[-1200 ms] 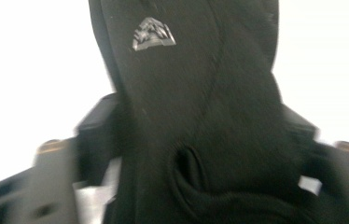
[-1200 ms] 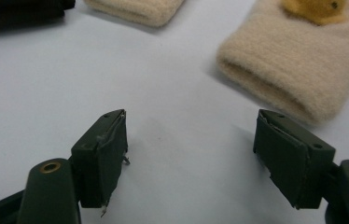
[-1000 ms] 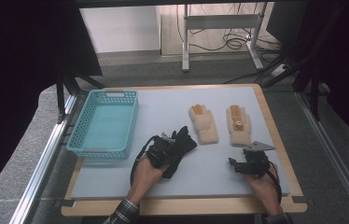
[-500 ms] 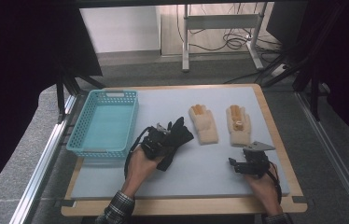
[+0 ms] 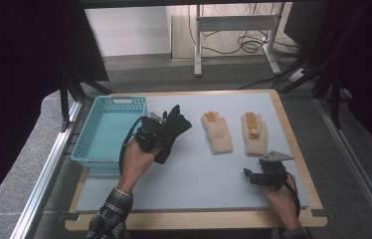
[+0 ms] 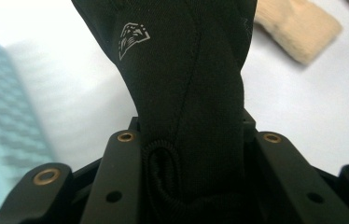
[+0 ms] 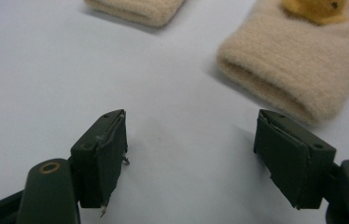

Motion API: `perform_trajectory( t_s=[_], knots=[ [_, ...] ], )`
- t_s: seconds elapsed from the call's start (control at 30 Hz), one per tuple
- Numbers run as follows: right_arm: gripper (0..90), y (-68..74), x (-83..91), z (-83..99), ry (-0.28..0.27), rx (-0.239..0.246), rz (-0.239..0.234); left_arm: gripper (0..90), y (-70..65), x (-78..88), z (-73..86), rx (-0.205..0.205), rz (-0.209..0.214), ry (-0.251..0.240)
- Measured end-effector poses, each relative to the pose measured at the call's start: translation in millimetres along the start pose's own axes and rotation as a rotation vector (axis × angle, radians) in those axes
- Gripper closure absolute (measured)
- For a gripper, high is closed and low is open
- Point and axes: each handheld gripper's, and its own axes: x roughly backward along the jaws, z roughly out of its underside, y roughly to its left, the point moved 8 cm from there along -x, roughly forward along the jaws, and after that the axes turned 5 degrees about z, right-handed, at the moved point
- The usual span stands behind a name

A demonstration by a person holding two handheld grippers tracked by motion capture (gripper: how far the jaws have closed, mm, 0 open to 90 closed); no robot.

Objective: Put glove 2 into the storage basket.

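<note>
Black fabric glove point(image 5: 173, 130) is hanging above the pale blue mat point(image 5: 194, 181), just beside the turquoise plastic basket's point(image 5: 88, 149) right rim; open mat is lying below. Left gripper point(image 5: 160, 130) is clamping its cuff, a small white emblem showing, unreadable. Right gripper point(image 7: 191, 154) is resting wide open, empty, near two cream knitted gloves point(image 5: 218, 133).

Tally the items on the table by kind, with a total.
Black gloves: 1, clamped in the left gripper, black glove
Beige gloves: 2, lying flat, beige glove and second beige glove
Baskets: 1, turquoise basket
Total: 4
</note>
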Motion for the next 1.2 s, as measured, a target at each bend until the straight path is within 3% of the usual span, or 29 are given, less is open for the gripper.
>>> perform_trajectory(
  t_s=[0.17, 0.2, 0.23, 0.3, 0.37, 0.4, 0.6, 0.7, 0.8, 0.87, 1.03, 1.13, 1.2],
  knots=[
    [24.9, 0.0, 0.0, 0.0, 0.0, 0.0, 0.0, 66.9, 18.2, 12.8, -3.7, 0.021, -0.032, -0.014],
    [24.9, 0.0, 0.0, 0.0, 0.0, 0.0, 0.0, 67.0, 28.7, 19.1, -4.1, 0.029, -0.057, -0.013],
    [24.9, 0.0, 0.0, 0.0, 0.0, 0.0, 0.0, 67.0, 28.7, 19.1, -4.1, 0.029, -0.057, -0.013],
    [24.8, 0.0, 0.0, 0.0, 0.0, 0.0, 0.0, 66.9, 47.2, 28.5, -2.6, 0.049, -0.097, -0.014],
    [24.7, 0.0, 0.0, 0.0, 0.0, 0.0, 0.0, 66.9, 54.0, 31.6, -1.2, 0.057, -0.11, -0.013],
    [24.7, 0.0, 0.0, 0.0, 0.0, 0.0, 0.0, 66.9, 69.1, 37.6, 2.6, 0.076, -0.14, -0.008],
    [24.5, 0.0, 0.0, 0.0, 0.001, 0.0, 0.001, 66.5, 113.1, 51.4, 19.5, 0.139, -0.217, 0.021],
    [24.4, 0.0, 0.0, 0.0, 0.001, -0.001, 0.001, 66.3, 126.4, 53.5, 26.3, 0.171, -0.231, 0.033],
    [24.2, -0.1, -0.1, 0.0, 0.001, 0.0, 0.002, 66.0, 144.8, 52.4, 37.1, 0.21, -0.249, 0.063],
    [24.2, -0.1, -0.1, 0.0, 0.0, 0.0, 0.003, 65.7, 159.6, 43.5, 48.8, 0.243, -0.246, 0.111],
    [24.0, -0.2, -0.2, 0.0, 0.0, 0.0, 0.003, 65.6, 178.9, 24.6, 63.8, 0.279, -0.255, 0.192],
    [24.0, -0.2, -0.2, 0.0, 0.0, 0.0, 0.003, 65.4, 188.0, 15.9, 70.7, 0.287, -0.274, 0.244],
    [24.0, -0.2, -0.1, 0.0, 0.0, -0.001, 0.002, 65.2, 195.6, 11.5, 76.0, 0.297, -0.311, 0.286]
  ],
)
